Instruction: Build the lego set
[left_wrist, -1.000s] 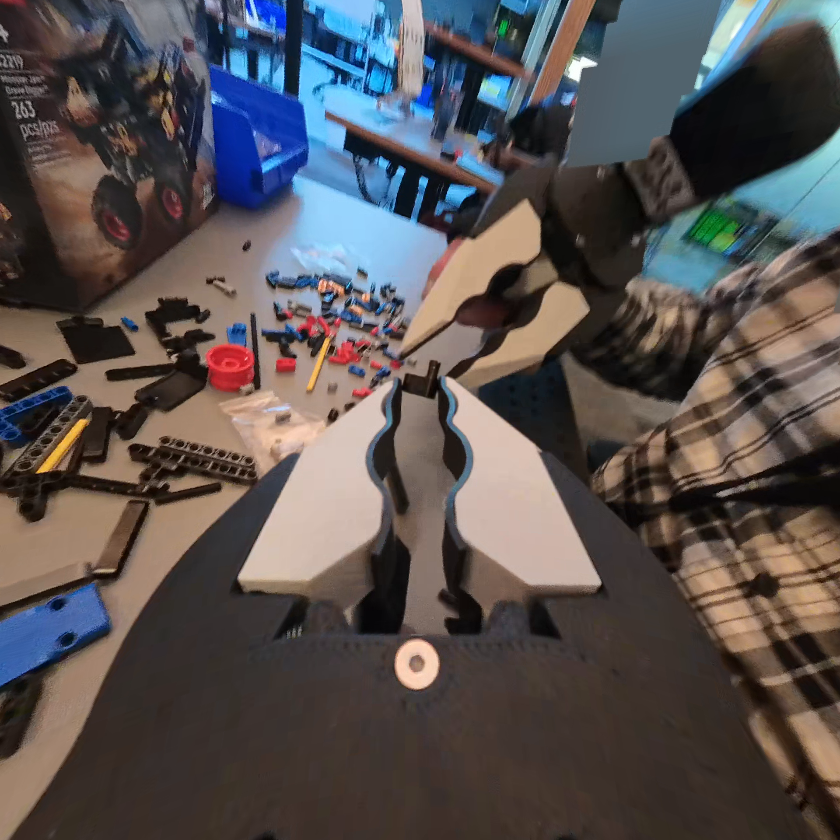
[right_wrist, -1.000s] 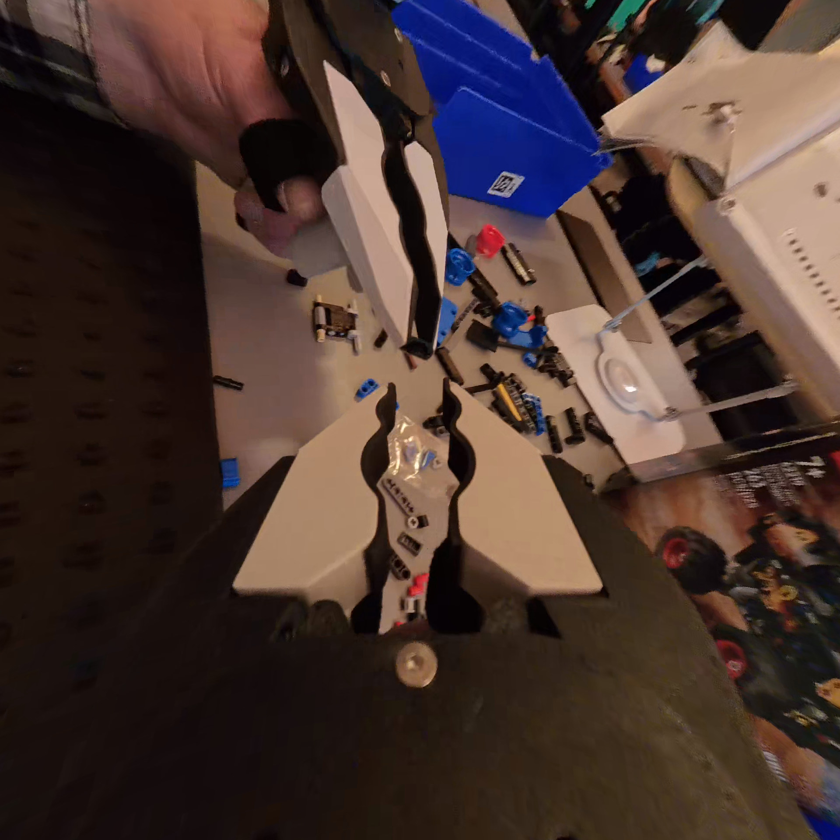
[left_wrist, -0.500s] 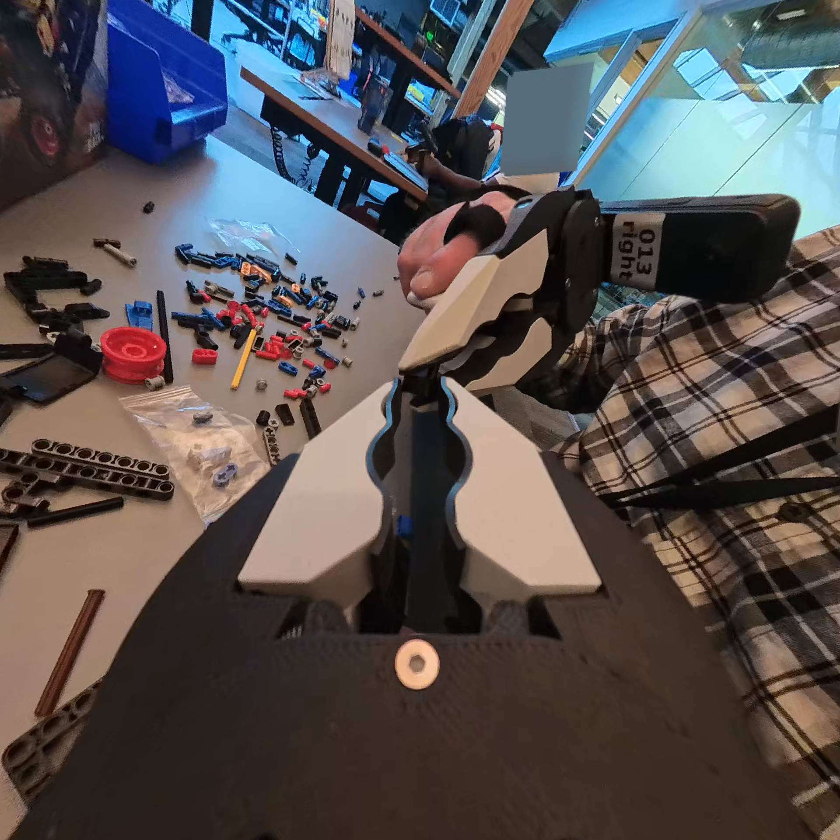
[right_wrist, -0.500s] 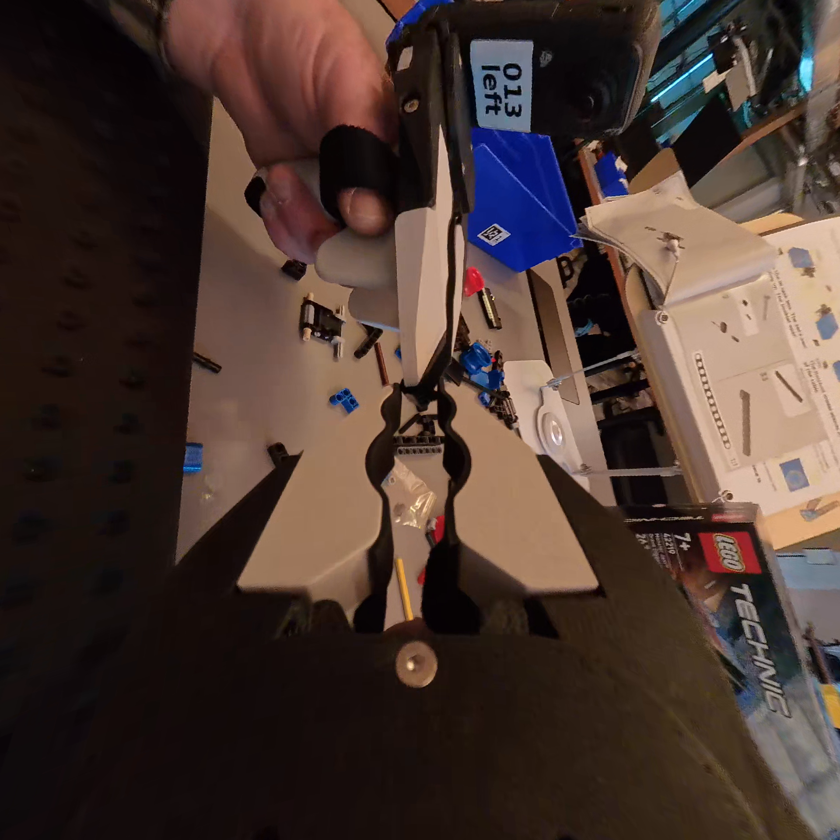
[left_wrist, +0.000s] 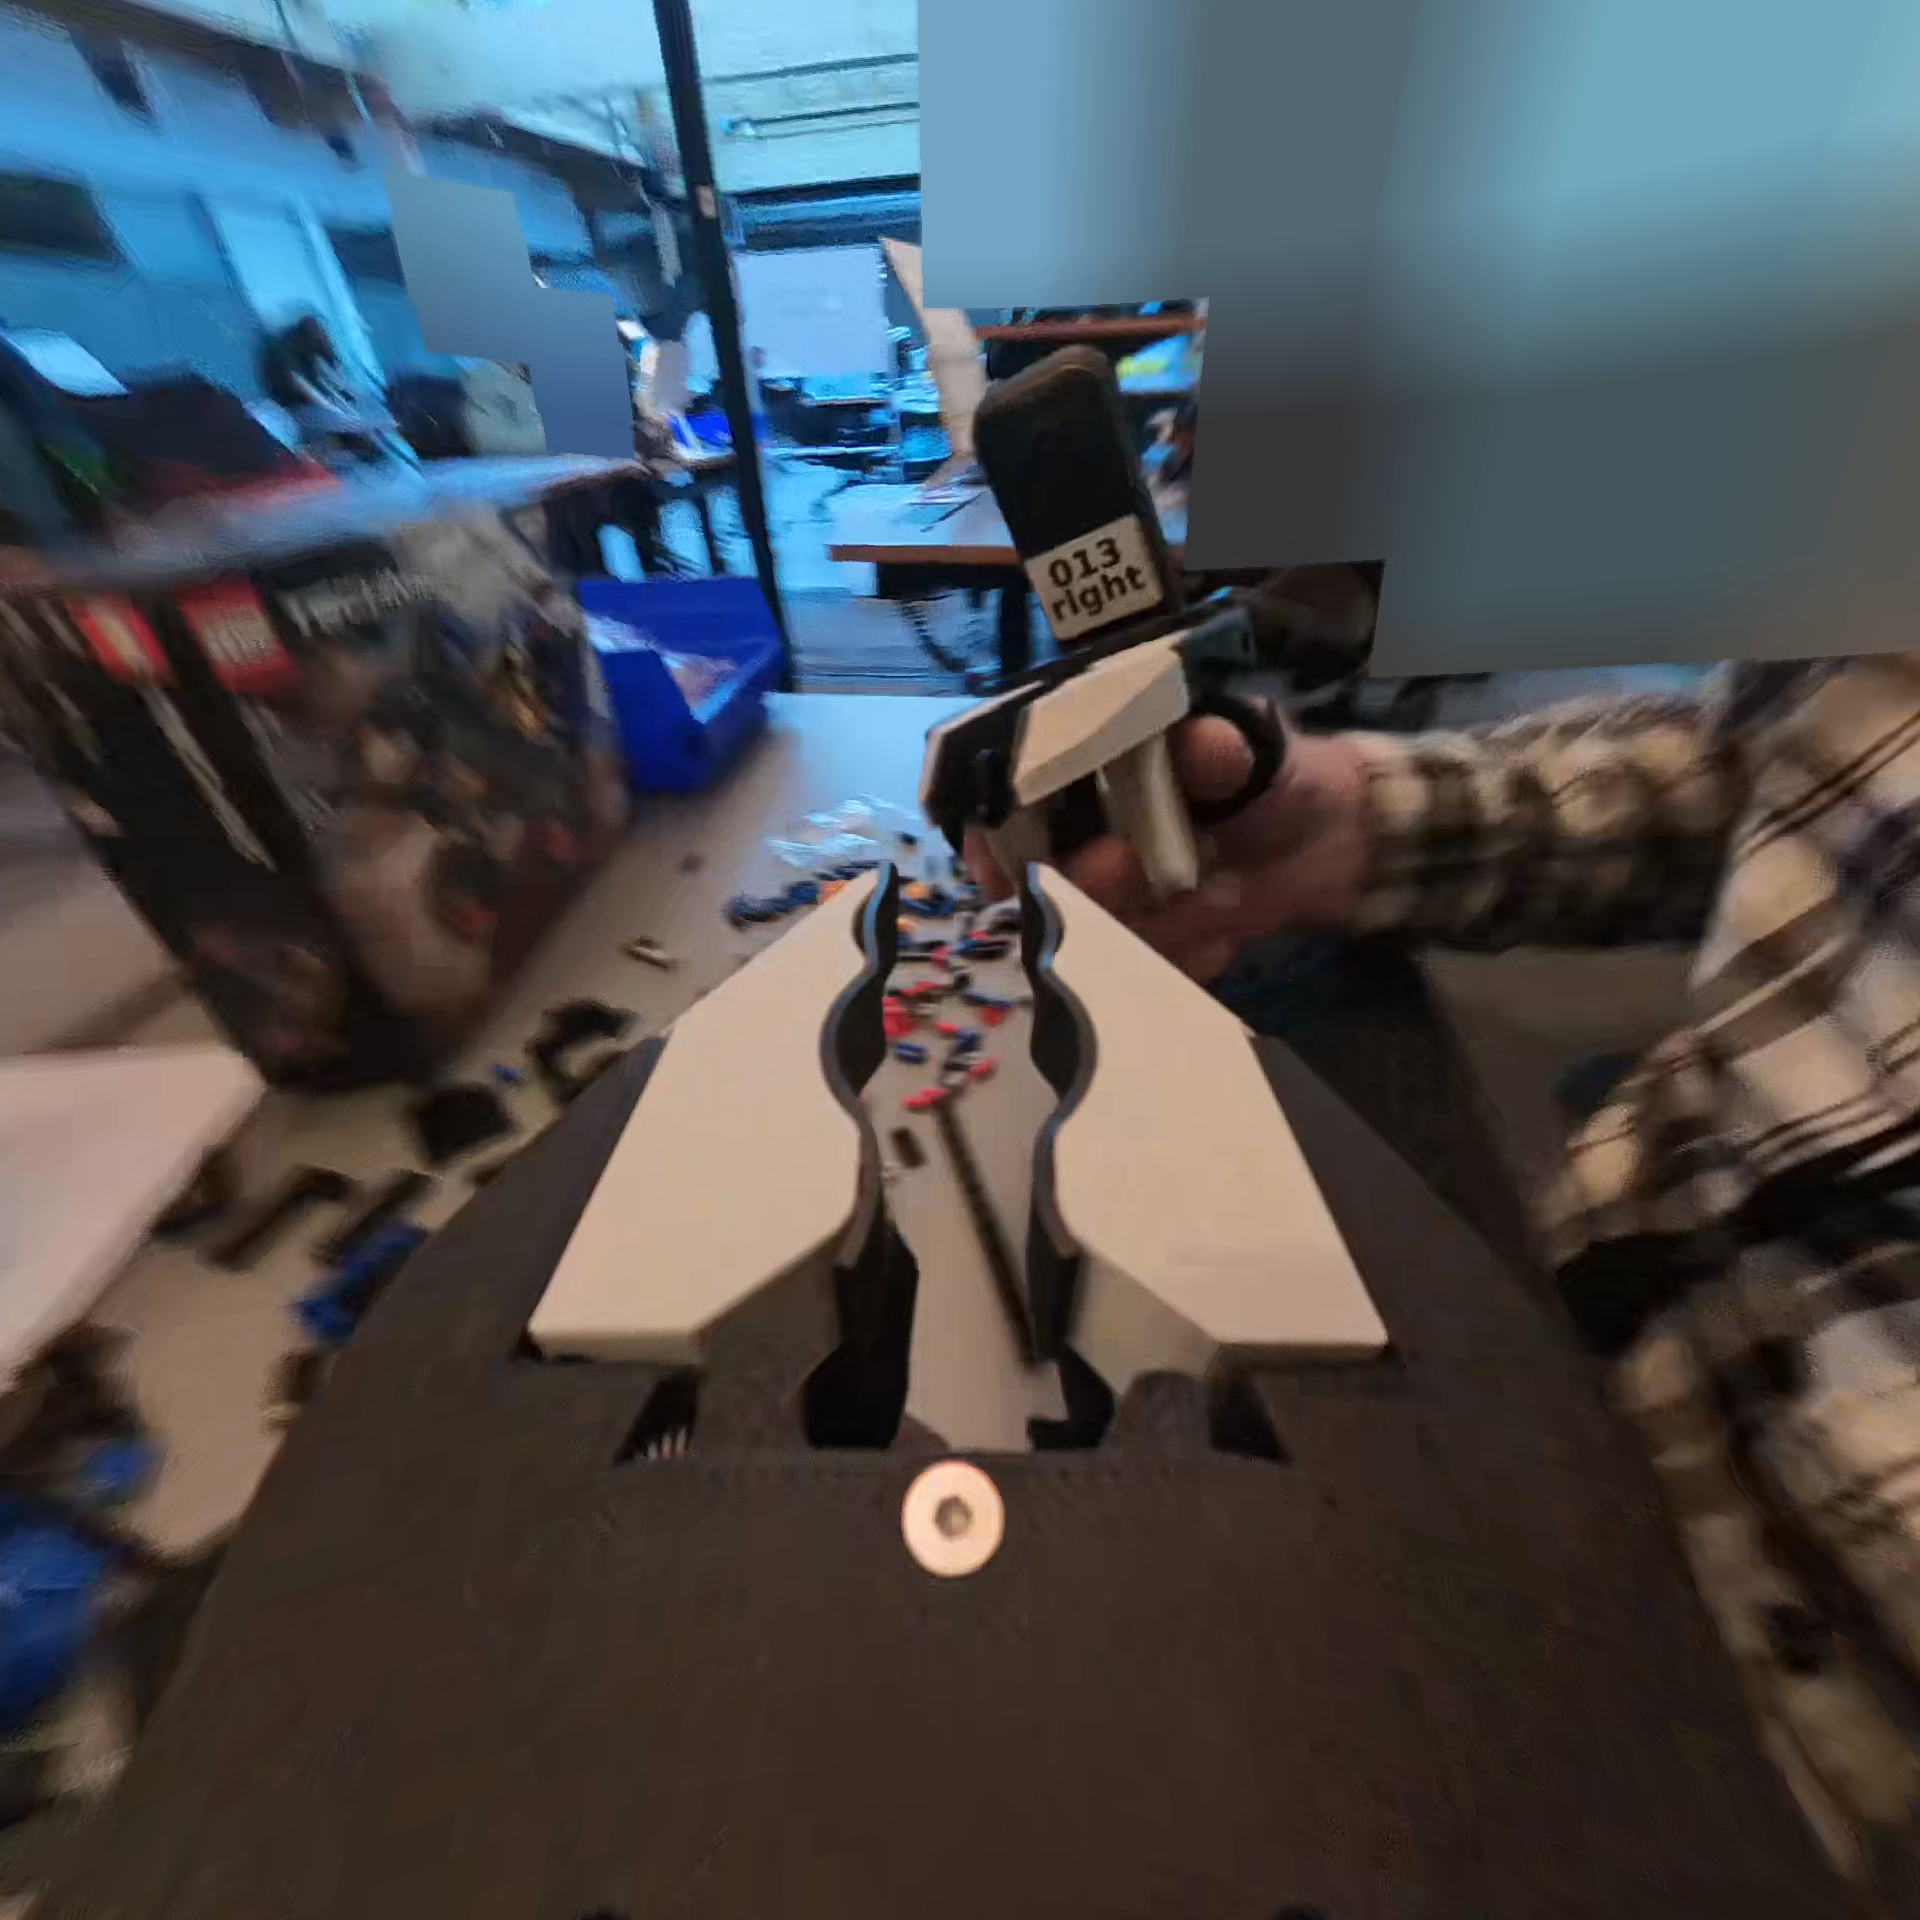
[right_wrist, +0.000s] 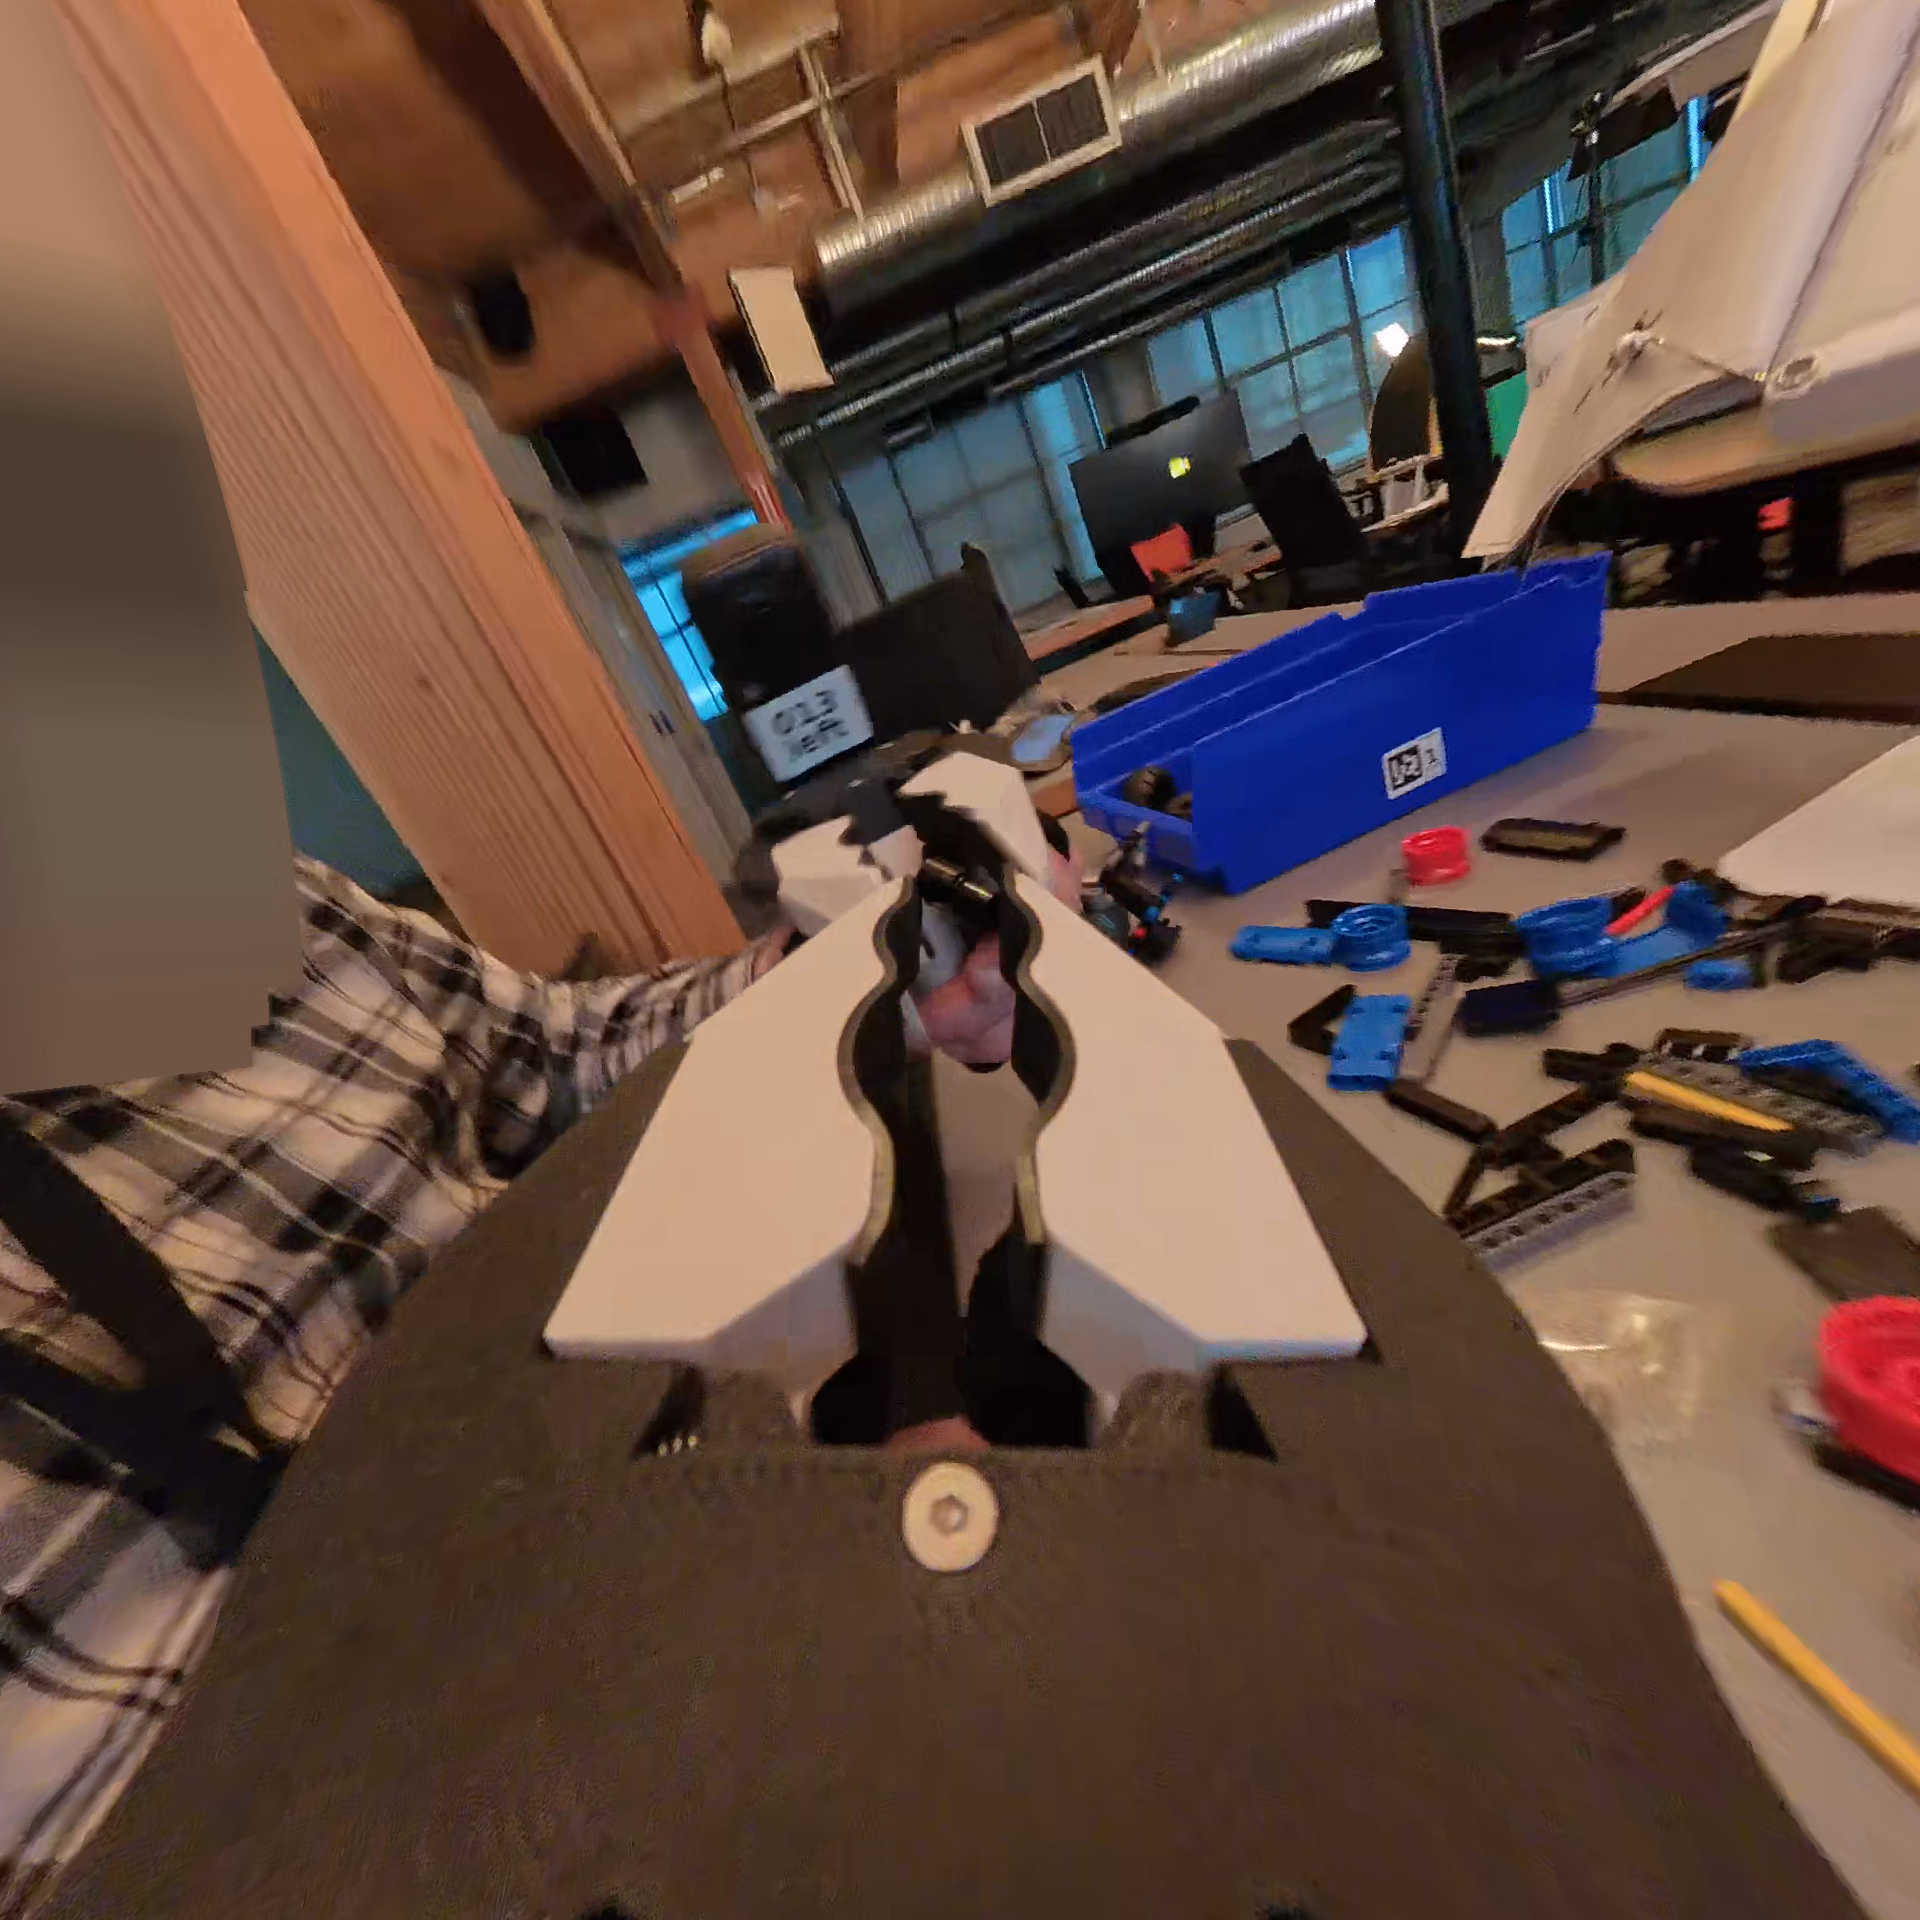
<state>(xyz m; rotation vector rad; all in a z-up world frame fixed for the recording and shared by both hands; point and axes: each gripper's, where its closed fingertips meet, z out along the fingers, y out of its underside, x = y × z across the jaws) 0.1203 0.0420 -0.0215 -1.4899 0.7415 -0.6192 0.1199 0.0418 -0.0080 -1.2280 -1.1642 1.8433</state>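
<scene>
My right gripper (right_wrist: 961, 894) is shut on a small black Lego piece (right_wrist: 954, 883) at its fingertips, held in the air above the grey table (right_wrist: 1714, 790). My left gripper (left_wrist: 956, 894) is open and empty. Between its jaws I see the table, loose red and blue pieces (left_wrist: 940, 1003) and a long black axle (left_wrist: 982, 1226). The two grippers point at each other, tips close together. The right gripper shows in the left wrist view (left_wrist: 951, 821), held by a hand. The left gripper shows blurred in the right wrist view (right_wrist: 904, 831).
The Lego box (left_wrist: 312, 831) stands at the left, with a blue bin (right_wrist: 1340, 727) behind it. Blue and black beams (right_wrist: 1371, 935), red wheels (right_wrist: 1434, 854) and a yellow axle (right_wrist: 1818, 1704) lie on the table. A booklet (right_wrist: 1766, 260) hangs upper right. A plaid sleeve (left_wrist: 1662, 831) crosses the right side. My left and right fingertips are right by each other.
My left gripper held the small black piece and has opened and let go of it. My right gripper closed on it and now holds it. Both views have swung upward.
</scene>
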